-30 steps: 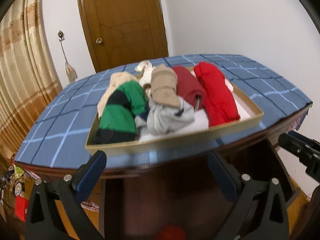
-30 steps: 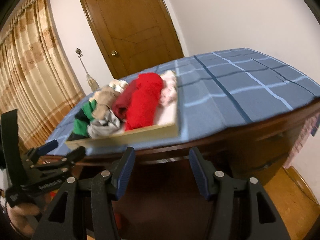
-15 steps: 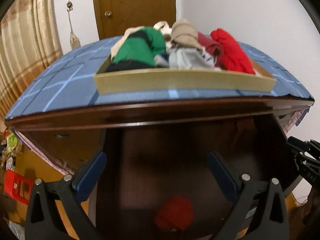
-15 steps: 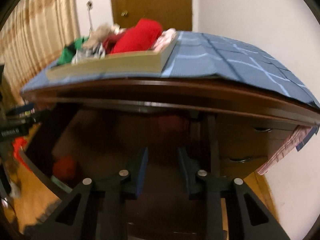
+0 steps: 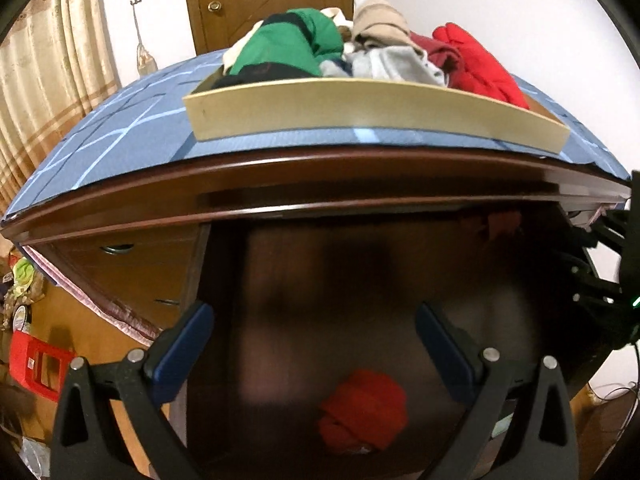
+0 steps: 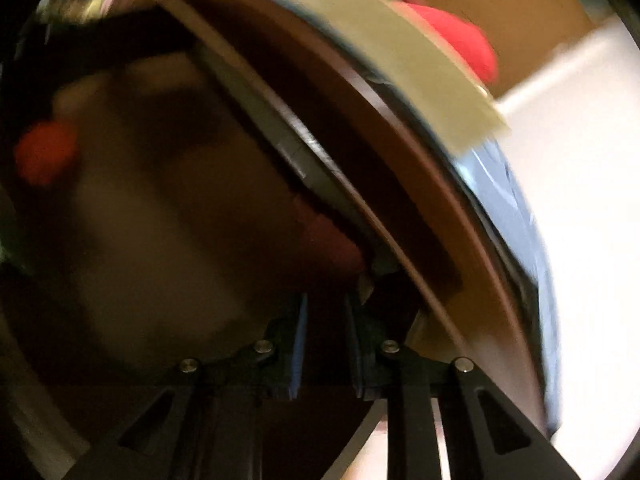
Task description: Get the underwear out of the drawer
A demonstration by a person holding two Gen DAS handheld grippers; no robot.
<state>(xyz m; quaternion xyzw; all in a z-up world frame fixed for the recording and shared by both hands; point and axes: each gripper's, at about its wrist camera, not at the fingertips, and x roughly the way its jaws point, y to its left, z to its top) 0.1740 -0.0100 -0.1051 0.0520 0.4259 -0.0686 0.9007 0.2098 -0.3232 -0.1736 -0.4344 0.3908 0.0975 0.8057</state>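
Observation:
A red rolled underwear bundle (image 5: 362, 408) lies in the dark open drawer (image 5: 360, 280) under the tabletop. My left gripper (image 5: 312, 320) stands open above it, blue pads wide apart and nothing between them. In the blurred, rolled right wrist view the same red bundle (image 6: 46, 152) shows far left. My right gripper (image 6: 326, 304) points into the drawer's right side, its jaws closing to a narrow gap with nothing visible between them. The right gripper's black body (image 5: 600, 280) shows at the right edge of the left wrist view.
A shallow beige tray (image 5: 360, 108) with several rolled garments sits on the blue checked tablecloth (image 5: 100, 148), close to the table's front edge. The dark wooden table rim (image 5: 280, 188) overhangs the drawer. Smaller drawer fronts (image 5: 132, 264) are at left, and a red crate (image 5: 36, 364) sits on the floor.
Both grippers sank from above the tabletop to below its edge, and the drawer with the red bundle came into view. The right view rolled sharply and its jaws narrowed.

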